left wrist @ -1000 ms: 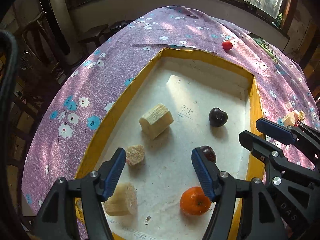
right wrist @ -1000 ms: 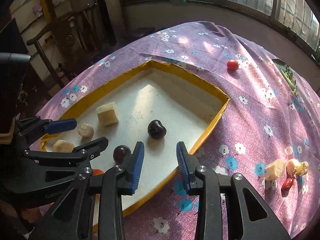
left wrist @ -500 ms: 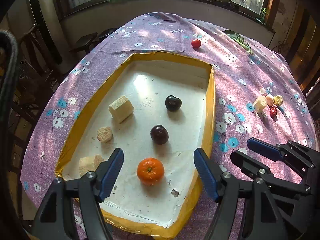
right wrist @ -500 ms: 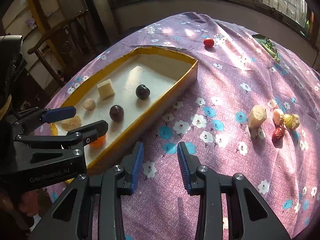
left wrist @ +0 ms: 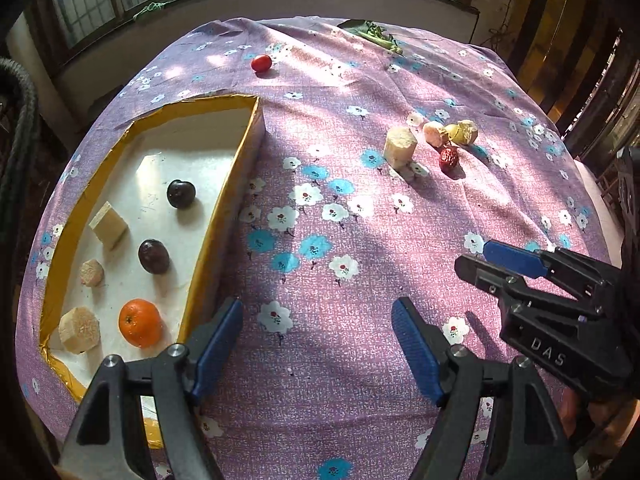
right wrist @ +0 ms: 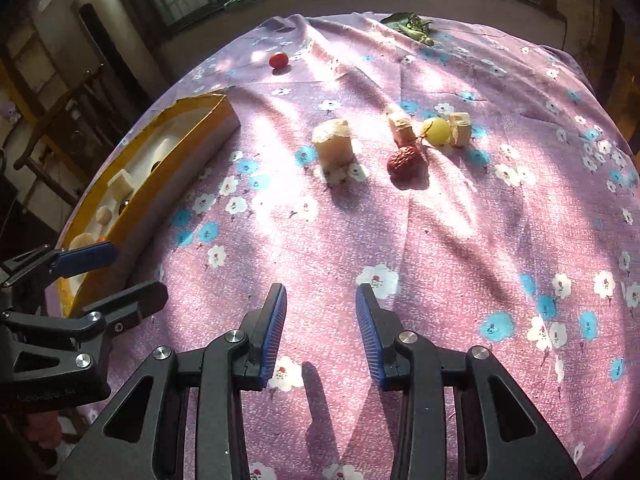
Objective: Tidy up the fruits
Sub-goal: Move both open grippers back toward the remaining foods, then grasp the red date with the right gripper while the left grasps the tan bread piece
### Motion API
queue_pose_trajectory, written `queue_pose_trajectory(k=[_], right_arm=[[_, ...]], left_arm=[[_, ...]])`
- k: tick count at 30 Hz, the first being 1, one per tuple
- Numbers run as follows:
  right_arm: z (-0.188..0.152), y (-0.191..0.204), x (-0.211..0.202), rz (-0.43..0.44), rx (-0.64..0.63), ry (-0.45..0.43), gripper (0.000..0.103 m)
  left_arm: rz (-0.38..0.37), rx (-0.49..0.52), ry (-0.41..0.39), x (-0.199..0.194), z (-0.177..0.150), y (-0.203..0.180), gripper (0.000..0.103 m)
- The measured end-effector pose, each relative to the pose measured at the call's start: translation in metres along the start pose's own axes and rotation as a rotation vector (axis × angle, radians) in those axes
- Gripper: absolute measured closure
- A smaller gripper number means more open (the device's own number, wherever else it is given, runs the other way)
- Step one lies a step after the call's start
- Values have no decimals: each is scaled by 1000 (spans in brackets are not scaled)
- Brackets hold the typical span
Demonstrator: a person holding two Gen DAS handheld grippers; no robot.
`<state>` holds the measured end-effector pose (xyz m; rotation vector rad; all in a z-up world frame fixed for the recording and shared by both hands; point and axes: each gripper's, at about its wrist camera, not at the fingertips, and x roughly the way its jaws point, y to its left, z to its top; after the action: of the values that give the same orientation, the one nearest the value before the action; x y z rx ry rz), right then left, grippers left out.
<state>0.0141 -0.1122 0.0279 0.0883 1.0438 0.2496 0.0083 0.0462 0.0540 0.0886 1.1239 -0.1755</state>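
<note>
A yellow-rimmed tray at the left holds two dark plums, an orange and several pale sugarcane chunks. On the purple cloth lie a sugarcane chunk, a red date, a yellow grape, two small pale pieces and a cherry tomato. My left gripper is open and empty over the cloth beside the tray. My right gripper is open and empty, well short of the loose fruit; it also shows in the left wrist view.
Green vegetable stalks lie at the table's far edge. The round table wears a purple flowered cloth. A wooden chair stands left of the table; a wall with windows lies beyond.
Both grippers have swung right, away from the tray, and now face the cloth with the loose fruit. Both stayed open and empty.
</note>
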Motion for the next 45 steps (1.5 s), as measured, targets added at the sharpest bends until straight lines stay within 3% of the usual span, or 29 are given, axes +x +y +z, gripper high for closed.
queue_pose_trajectory(k=[7, 19, 20, 21, 25, 33, 42, 44, 45], right_arm=[[42, -45, 5, -15, 45, -90, 67], [67, -38, 53, -30, -151, -103, 66], [67, -39, 54, -26, -160, -105, 70], [66, -39, 54, -37, -170, -114, 75], [62, -42, 48, -40, -175, -122, 75], [43, -63, 17, 16, -59, -112, 75], [30, -84, 10, 29, 29, -103, 75], [29, -84, 8, 23, 30, -106, 75], [29, -84, 8, 23, 29, -106, 75]], left_arm=[[-4, -2, 45, 9, -6, -11, 24], [32, -60, 73, 18, -8, -3, 24], [32, -63, 75, 20, -5, -3, 24], [33, -65, 80, 22, -2, -3, 24], [34, -71, 67, 29, 16, -8, 24], [13, -32, -15, 53, 72, -38, 24], [-25, -56, -21, 96, 108, -57, 24], [-17, -60, -31, 100, 110, -59, 29], [-18, -51, -42, 100, 110, -60, 37]])
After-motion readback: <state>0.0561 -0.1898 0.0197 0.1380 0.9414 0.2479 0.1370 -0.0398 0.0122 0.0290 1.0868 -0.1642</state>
